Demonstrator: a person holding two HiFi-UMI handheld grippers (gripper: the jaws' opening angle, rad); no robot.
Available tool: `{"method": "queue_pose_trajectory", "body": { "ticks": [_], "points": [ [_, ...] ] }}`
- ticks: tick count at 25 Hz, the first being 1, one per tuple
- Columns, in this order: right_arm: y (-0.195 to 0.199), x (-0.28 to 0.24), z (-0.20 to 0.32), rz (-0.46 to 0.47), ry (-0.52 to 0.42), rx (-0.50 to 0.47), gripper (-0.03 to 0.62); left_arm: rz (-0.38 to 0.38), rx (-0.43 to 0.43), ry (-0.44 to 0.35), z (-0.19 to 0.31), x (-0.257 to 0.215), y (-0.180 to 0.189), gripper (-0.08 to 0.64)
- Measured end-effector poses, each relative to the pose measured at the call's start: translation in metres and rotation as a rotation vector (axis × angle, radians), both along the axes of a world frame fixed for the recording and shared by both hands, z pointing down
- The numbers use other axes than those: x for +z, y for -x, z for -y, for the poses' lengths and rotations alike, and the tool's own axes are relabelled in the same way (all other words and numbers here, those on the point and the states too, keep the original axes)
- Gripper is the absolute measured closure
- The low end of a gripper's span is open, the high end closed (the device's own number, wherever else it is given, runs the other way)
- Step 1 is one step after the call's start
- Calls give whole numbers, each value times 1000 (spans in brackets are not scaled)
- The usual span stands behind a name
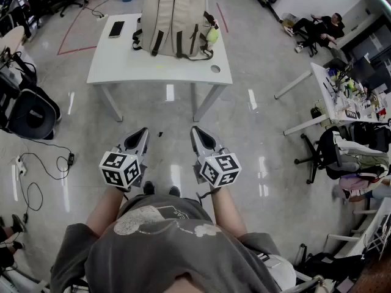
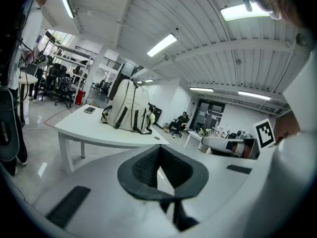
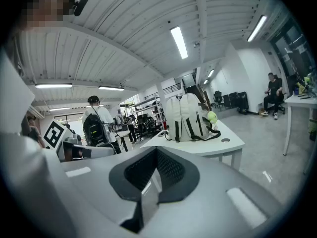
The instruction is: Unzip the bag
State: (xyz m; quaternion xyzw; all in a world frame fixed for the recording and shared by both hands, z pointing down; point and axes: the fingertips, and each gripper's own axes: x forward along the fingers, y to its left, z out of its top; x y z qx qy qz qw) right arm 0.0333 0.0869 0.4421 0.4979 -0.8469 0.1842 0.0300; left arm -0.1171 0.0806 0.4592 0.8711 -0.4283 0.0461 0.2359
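**Two clenched grippers, well short of the backpack**

Both of our grippers hang over the shiny floor on the near side of the white table [image 1: 122, 66], well apart from it. The left gripper [image 1: 141, 131] has its jaws pressed together with nothing between them. The right gripper [image 1: 196, 130] is the same, clenched and empty.

The beige backpack [image 1: 176, 17] stands upright on the far half of the table, its dark-trimmed straps facing us. A green plush toy [image 1: 212, 35] hangs at its right side. A dark phone [image 1: 116, 28] lies flat on the table to the left of the backpack, apart from it. A round cable hole [image 1: 215, 69] sits near the table's front right corner.

Right of the table stands a second, cluttered table [image 1: 324, 96], and beyond it a seated person [image 1: 317, 29]. Left of the table a black cable [image 1: 36, 163] trails over the floor.
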Motion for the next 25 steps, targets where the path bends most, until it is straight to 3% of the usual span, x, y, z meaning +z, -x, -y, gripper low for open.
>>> {"method": "queue_pose_trajectory", "body": {
  "ticks": [15,25],
  "points": [
    [-8,1,-9,25,1,9,594,56,-10,-55,0,-12,-7,554],
    [-68,9,-23,67,30,116,594,64,-5,-33,-11,-4,-42,554]
  ]
}}
